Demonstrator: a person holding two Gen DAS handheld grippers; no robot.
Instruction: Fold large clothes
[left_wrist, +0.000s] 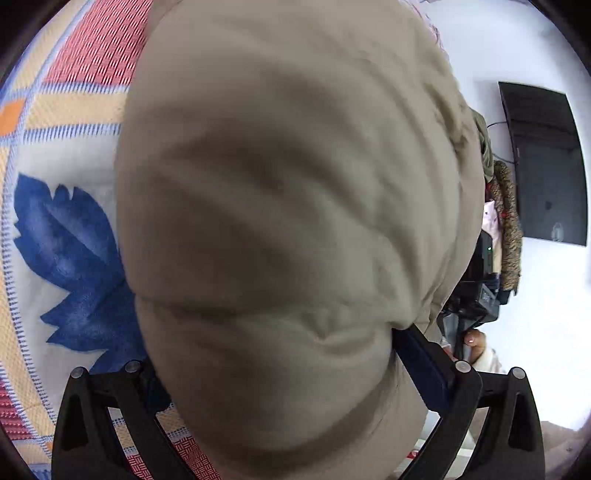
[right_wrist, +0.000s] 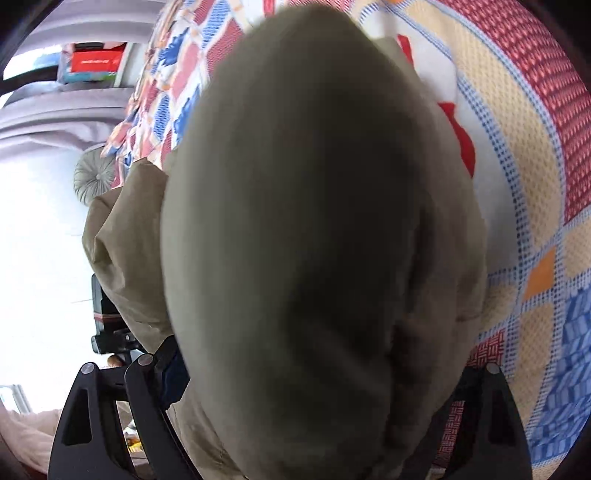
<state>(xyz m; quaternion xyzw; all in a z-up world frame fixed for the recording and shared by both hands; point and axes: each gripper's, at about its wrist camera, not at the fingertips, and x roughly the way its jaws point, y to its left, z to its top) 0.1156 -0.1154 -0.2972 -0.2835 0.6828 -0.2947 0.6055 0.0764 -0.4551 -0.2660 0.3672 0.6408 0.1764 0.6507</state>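
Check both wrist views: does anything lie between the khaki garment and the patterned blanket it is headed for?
Nothing visible does. The khaki garment bulges between the fingers of the left gripper and the right gripper, and the patterned blanket beside it shows bare. The cloth hides the patch directly beneath.

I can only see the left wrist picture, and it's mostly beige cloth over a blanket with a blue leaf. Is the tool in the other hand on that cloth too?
Observer: Yes. The right gripper has the same khaki garment bunched between its fingers.
Operator: What's under the cloth on that side?
Observer: The patterned blanket. A red leaf on it shows beside the garment.
Operator: Anything else nearby?
Observer: A round pleated grey cushion sits by the blanket's edge.
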